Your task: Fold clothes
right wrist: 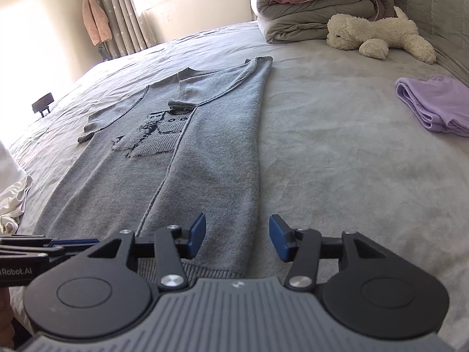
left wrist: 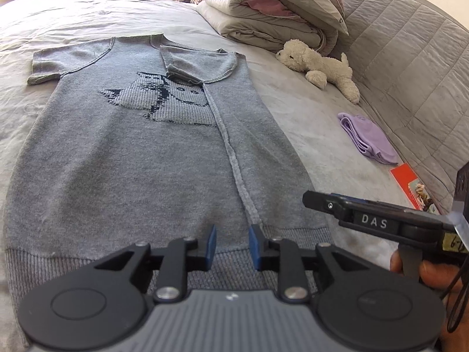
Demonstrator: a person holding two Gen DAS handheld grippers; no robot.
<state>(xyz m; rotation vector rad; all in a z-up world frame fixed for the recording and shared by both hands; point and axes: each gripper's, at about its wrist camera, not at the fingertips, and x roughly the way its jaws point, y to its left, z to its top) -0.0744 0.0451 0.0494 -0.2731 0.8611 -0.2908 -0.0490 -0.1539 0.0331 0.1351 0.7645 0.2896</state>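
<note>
My left gripper sits low over the ribbed hem of the grey sweater. Its 2 blue pads stand a little apart with nothing pinched between them; the hem lies under them, not in them. My right gripper has its pads wider apart, also empty, straddling the right edge of the hem at the corner.

The sweater lies flat on the bed, collar toward 12 o'clock, hem toward 6 o'clock. Its right side panel and right sleeve are folded inward, so a seam runs from the cat motif down to the hem. The left sleeve is spread out at 10 o'clock, not yet folded.

Other items: a white plush toy at 2 o'clock, a folded lilac garment at 3 o'clock, stacked duvets at 1 o'clock.

Judged hazards from this position:

1. Closing a gripper on 1 layer only at the hem. Cause: the folded panel makes 2 layers here. Result: the folded panel peels open on lift.
2. Pads catching the bed sheet with the knit. Cause: descending too deep. Result: the sheet drags and the garment skews.
3. Gripper collision. Cause: both tools work near the same corner; their exact clearance is hard to read through the fisheye.
4. Uneven lift. Cause: 1 hand leading. Result: a slanted fold line.
</note>
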